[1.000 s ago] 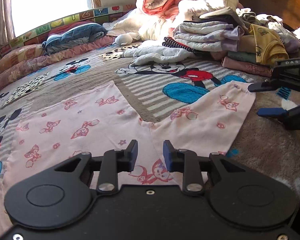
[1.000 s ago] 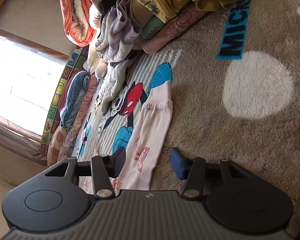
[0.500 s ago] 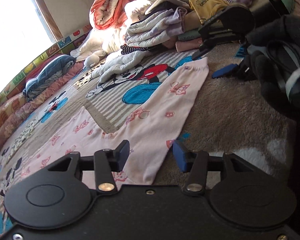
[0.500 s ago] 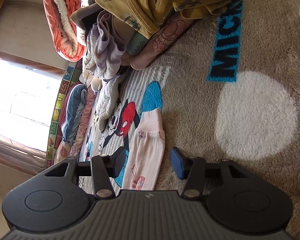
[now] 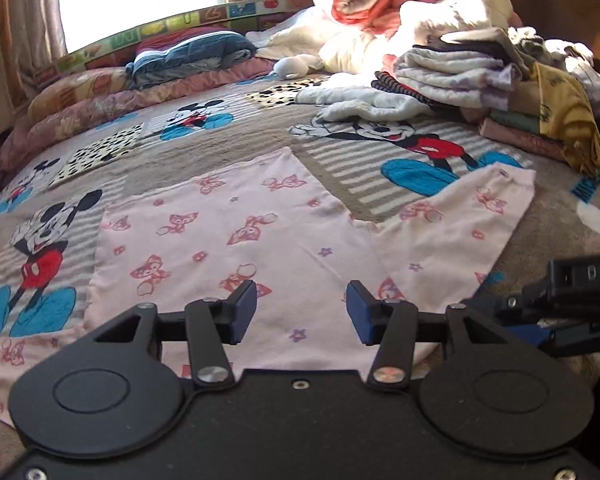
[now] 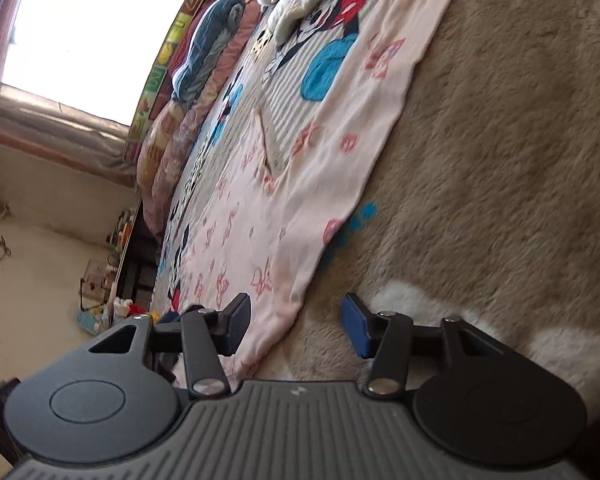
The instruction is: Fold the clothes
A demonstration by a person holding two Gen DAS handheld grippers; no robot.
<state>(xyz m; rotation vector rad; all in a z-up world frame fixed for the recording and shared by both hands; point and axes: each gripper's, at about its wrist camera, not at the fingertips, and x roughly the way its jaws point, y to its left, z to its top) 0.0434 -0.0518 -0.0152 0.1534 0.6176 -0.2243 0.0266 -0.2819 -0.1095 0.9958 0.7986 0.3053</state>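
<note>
Pink trousers (image 5: 236,240) with butterfly print lie flat on blanket (image 5: 560,208).

The pink pants (image 5: 236,236), pale cotton printed with small red-pink fox and butterfly figures and a few purple stars, lie spread flat on the bed, unfolded. Their two legs fork apart in a V: one leg (image 5: 204,216) runs toward the window side, the other leg (image 5: 460,224) angles off toward the stack of folded clothes (image 5: 492,92), its hem lying on the brown plush. In the right wrist view the pants (image 6: 300,184) stretch away lengthwise, smooth but for faint creases.
</note>
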